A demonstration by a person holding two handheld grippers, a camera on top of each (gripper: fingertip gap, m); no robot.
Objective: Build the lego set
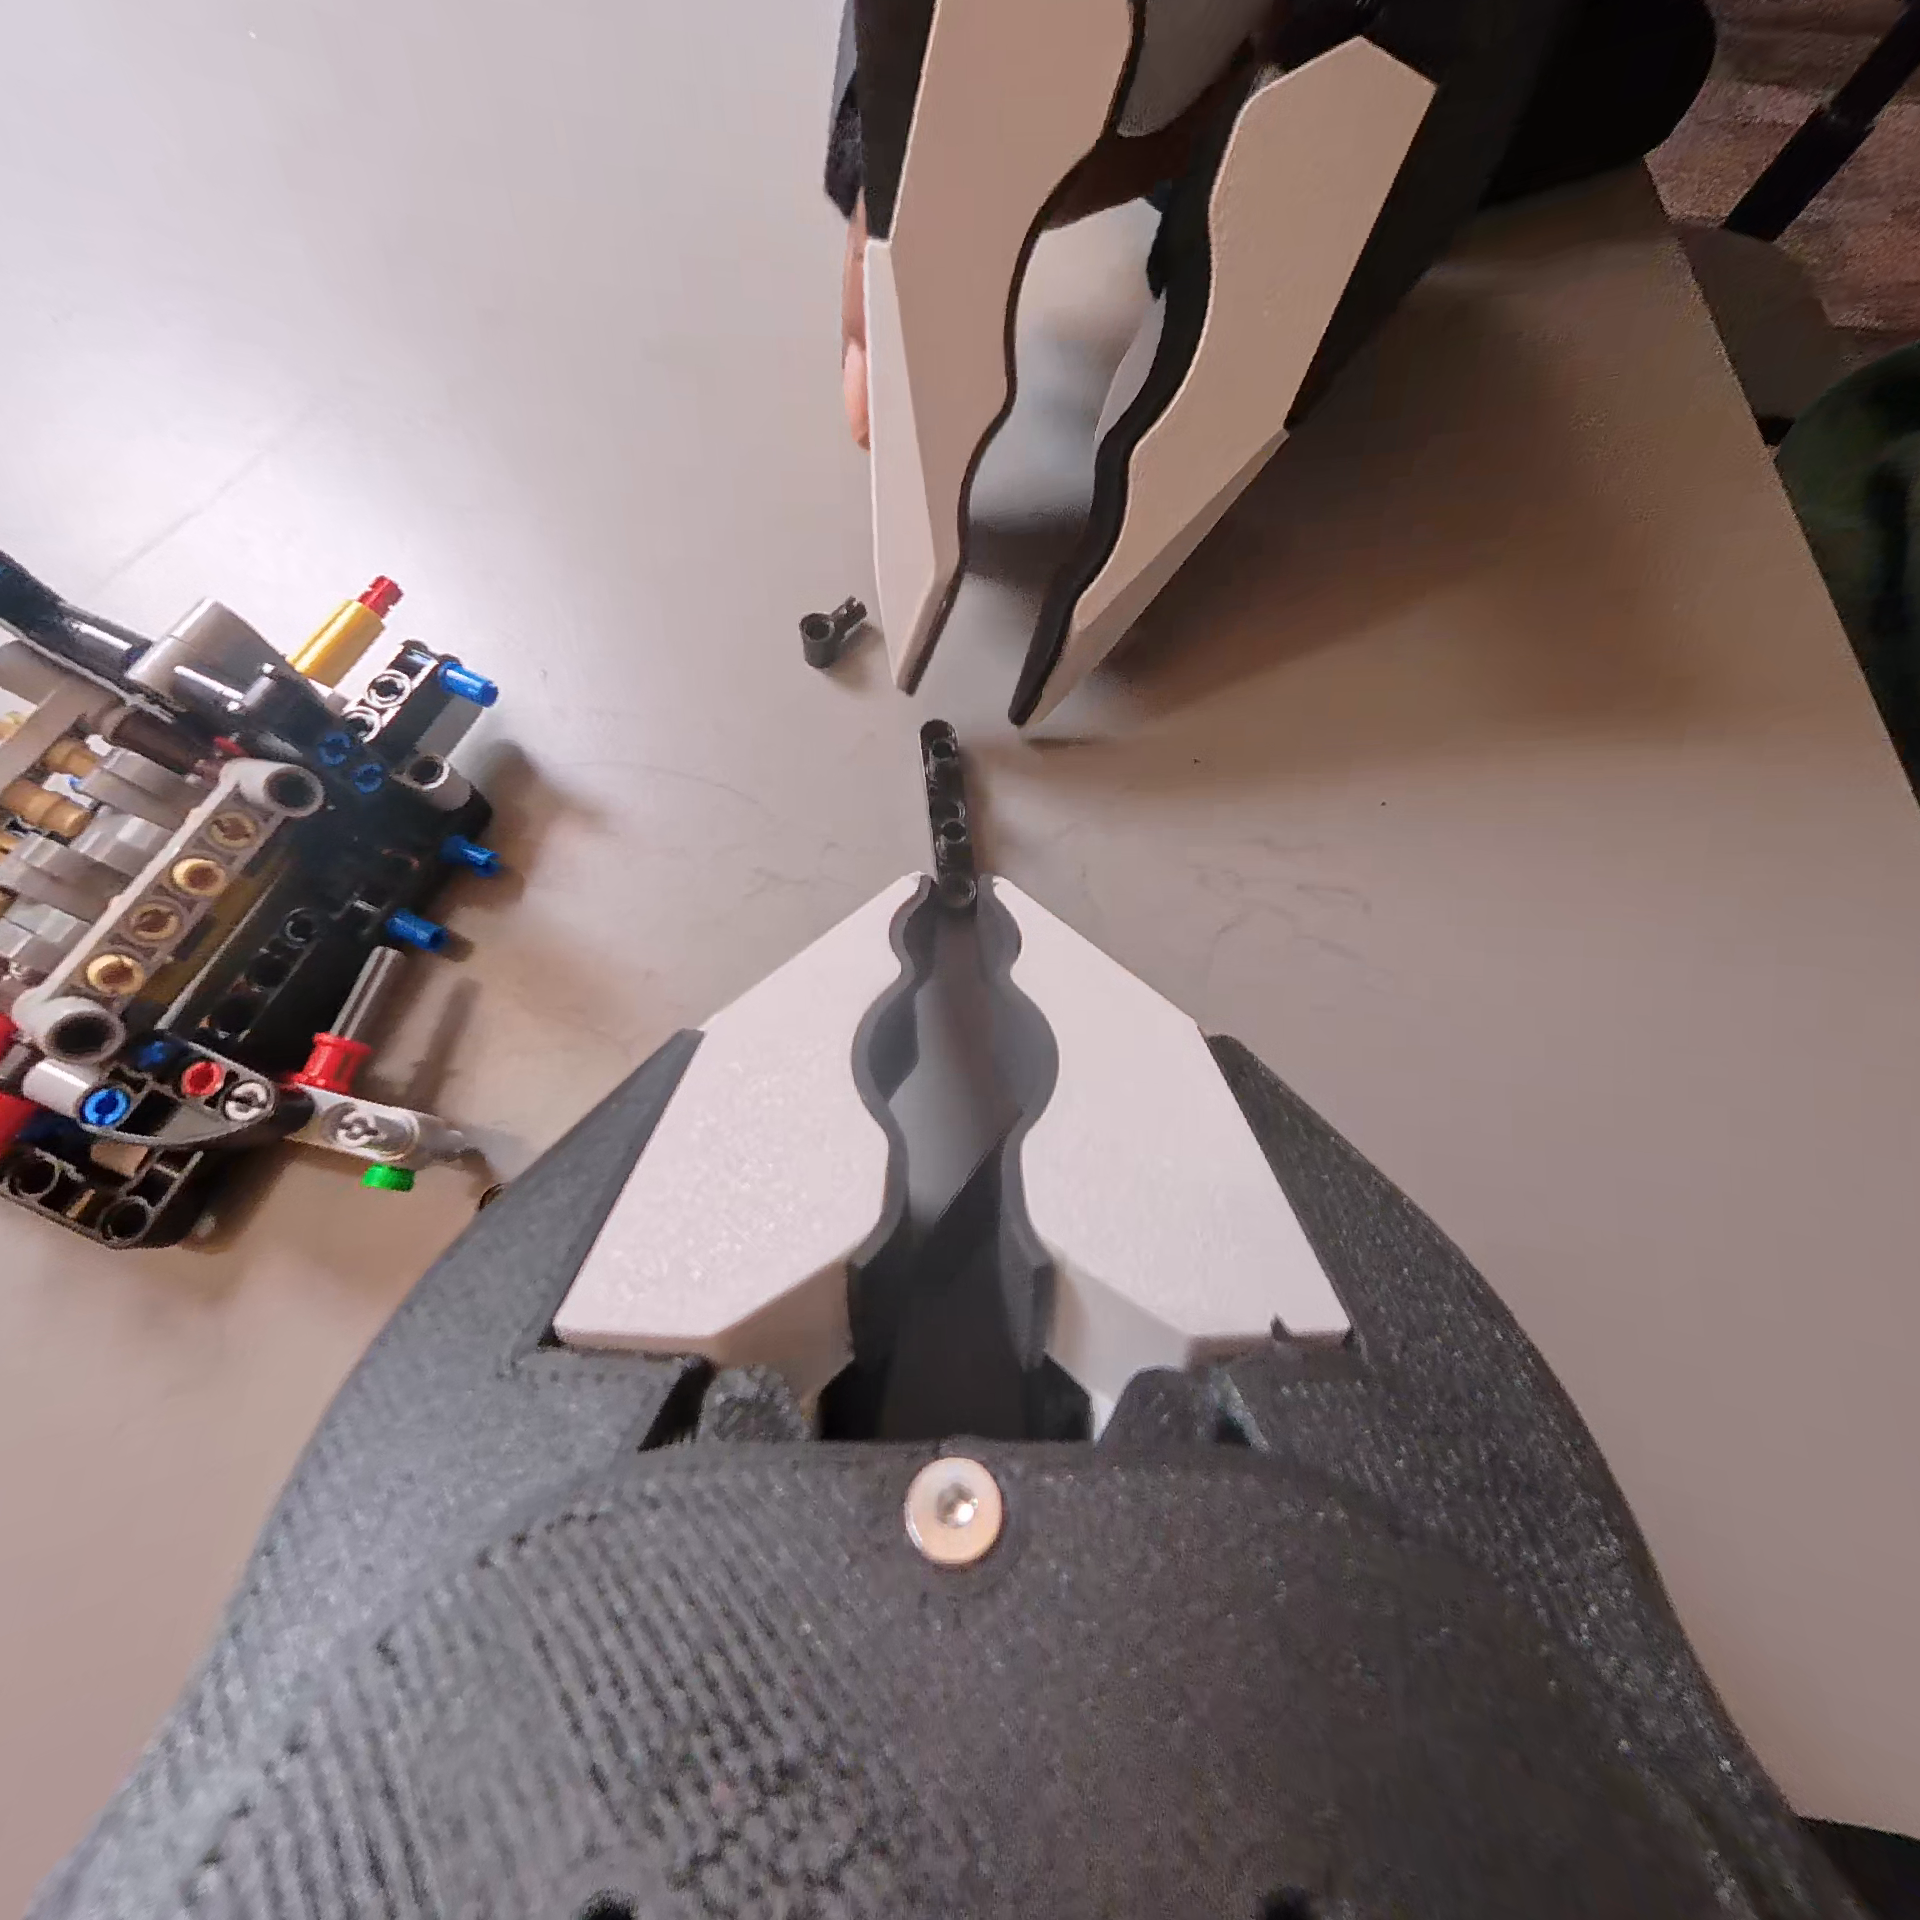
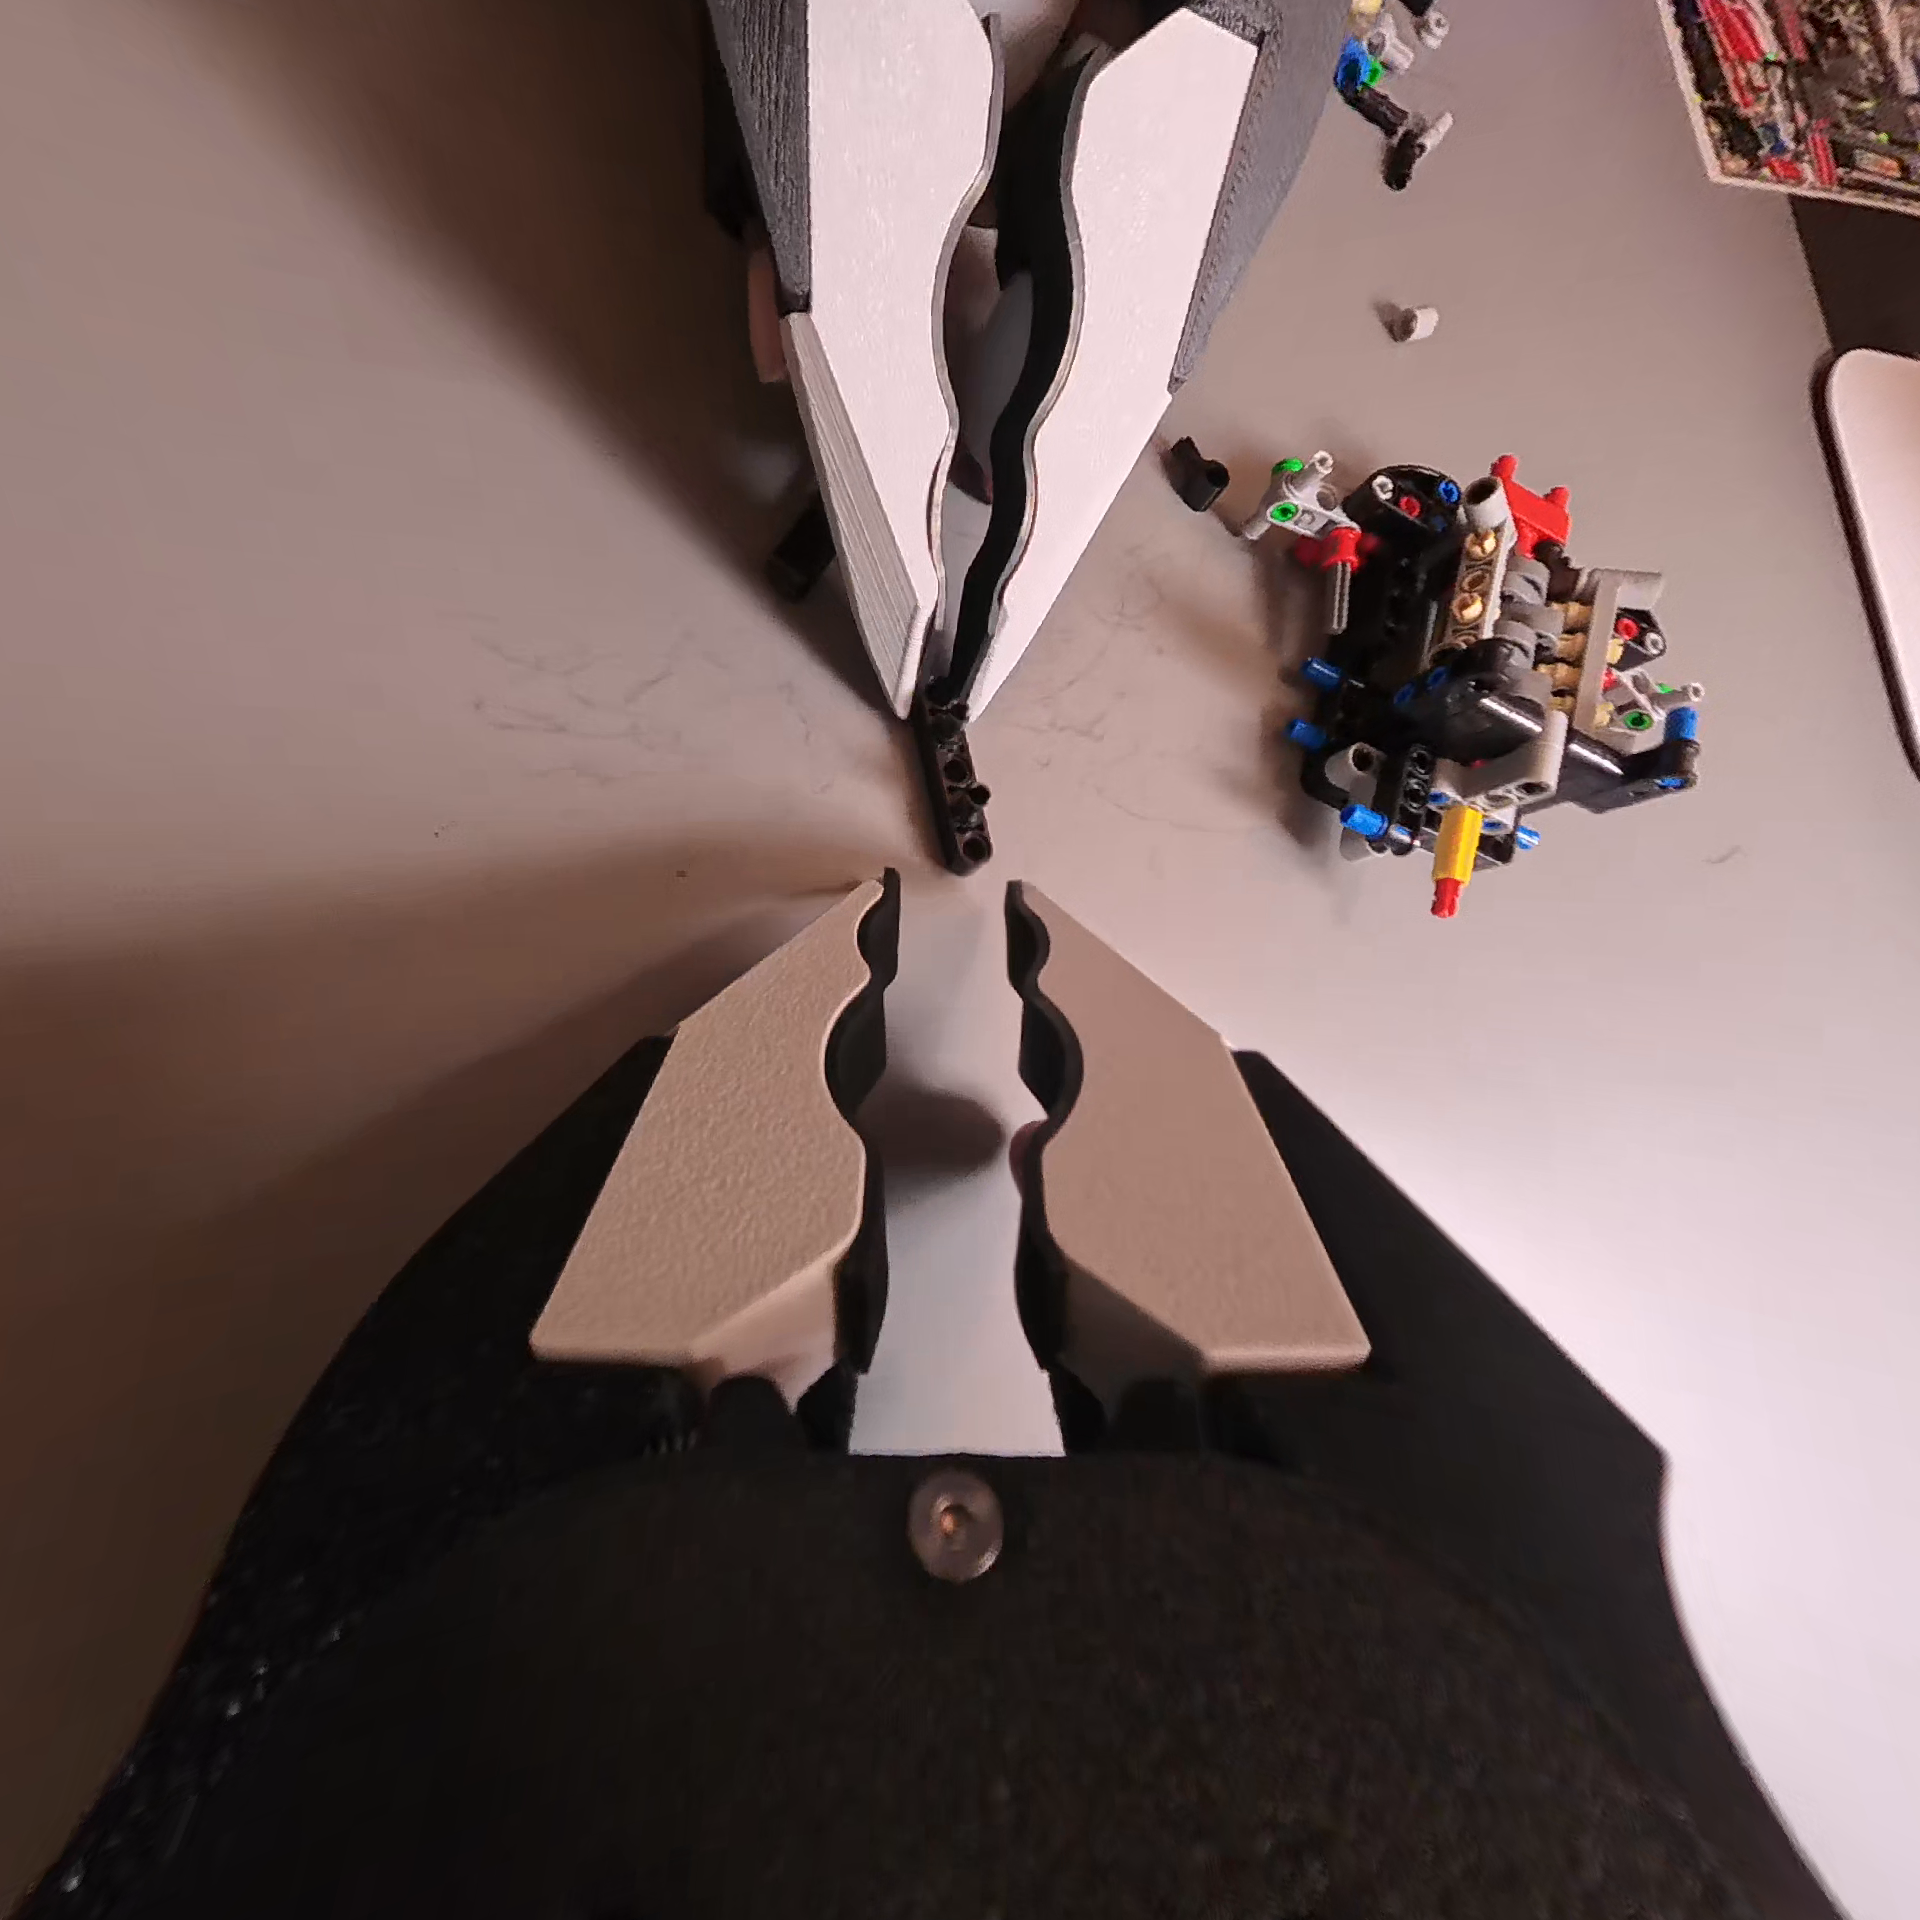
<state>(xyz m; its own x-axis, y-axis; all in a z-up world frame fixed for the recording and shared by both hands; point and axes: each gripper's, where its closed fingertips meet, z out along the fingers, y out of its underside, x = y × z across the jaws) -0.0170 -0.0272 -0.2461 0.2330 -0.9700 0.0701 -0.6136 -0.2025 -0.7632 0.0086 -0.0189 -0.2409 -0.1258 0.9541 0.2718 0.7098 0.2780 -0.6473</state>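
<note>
The left tool (image 1: pixel 954 883) pinches one end of a black beam (image 1: pixel 948 805) with round holes, which sticks out toward the right tool (image 2: pixel 948 883), spread apart just short of the beam's free end. Only the right wrist view shows a printed sheet (image 2: pixel 1808 94) and loose pieces (image 2: pixel 1392 94) on the pale surface (image 2: pixel 416 520). The half-built model (image 1: pixel 197 925) sits well aside; a small black connector (image 1: pixel 831 629) lies near the right tool.
</note>
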